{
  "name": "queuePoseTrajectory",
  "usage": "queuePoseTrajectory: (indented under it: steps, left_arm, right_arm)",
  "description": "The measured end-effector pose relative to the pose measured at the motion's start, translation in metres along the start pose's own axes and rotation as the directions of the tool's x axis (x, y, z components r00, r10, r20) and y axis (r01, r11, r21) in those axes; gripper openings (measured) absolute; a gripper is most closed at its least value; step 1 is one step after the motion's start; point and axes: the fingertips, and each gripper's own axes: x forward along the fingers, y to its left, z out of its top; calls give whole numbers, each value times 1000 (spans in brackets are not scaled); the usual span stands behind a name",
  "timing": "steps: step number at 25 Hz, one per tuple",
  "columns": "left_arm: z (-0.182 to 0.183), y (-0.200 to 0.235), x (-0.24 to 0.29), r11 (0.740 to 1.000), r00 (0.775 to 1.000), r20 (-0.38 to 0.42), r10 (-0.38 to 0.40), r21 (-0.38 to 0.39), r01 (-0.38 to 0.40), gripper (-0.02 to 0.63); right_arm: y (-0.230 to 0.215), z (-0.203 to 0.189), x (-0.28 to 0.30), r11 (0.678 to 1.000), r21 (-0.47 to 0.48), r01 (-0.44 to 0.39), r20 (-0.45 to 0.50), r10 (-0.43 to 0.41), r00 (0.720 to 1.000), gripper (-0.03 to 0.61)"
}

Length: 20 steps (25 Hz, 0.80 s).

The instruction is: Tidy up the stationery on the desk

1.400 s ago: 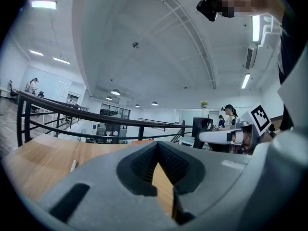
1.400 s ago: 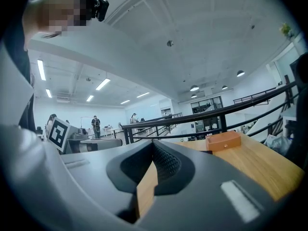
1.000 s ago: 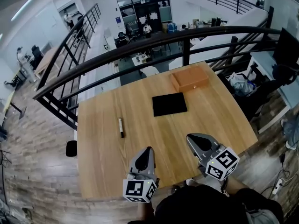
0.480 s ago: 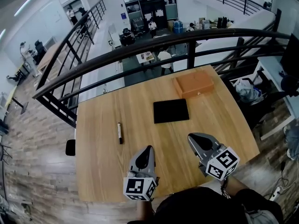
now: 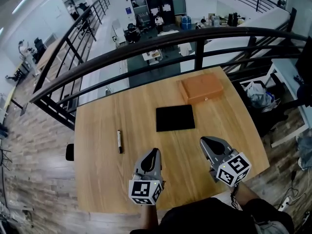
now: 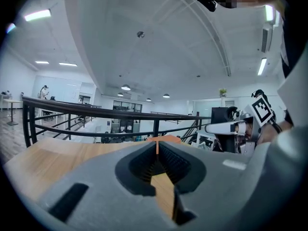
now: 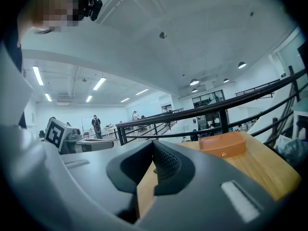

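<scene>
Both tongs low in the frame over the near edge of the desk (image 5: 107,111), left gripper (image 5: 155,154) pinched closed on nothing, right gripper (image 5: 204,143) closed and empty too, pen (image 5: 119,141) lying left of centre, flat black pad (image 5: 175,118), perhaps a notebook, mid-frame, brown box (image 5: 201,87) just beyond it, upper right.

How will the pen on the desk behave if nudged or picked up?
The pen looks slim and round, so a sideways nudge would probably roll it on the smooth desk. It seems light and rigid. Lying flat, it may slip from a pinch.
</scene>
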Motion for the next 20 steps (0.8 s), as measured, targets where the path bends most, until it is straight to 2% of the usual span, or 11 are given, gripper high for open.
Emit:
queuePoseTrajectory:
  steps: [11,14,20]
  left_arm:
    - [-30,27,49,998,994,-97,56,-17,-58,33]
    - [-37,32,57,998,992,-113,62,-26,-65,38]
    - [-55,49,76,997,983,-168,76,-4,-78,52]
  right_arm:
    - [-50,-24,31,1000,5,3,-78,-2,997,14]
    - [-60,-34,40,1000,6,-3,-105,3,994,31]
    - [-79,-52,62,1000,15,0,-145,2,989,32]
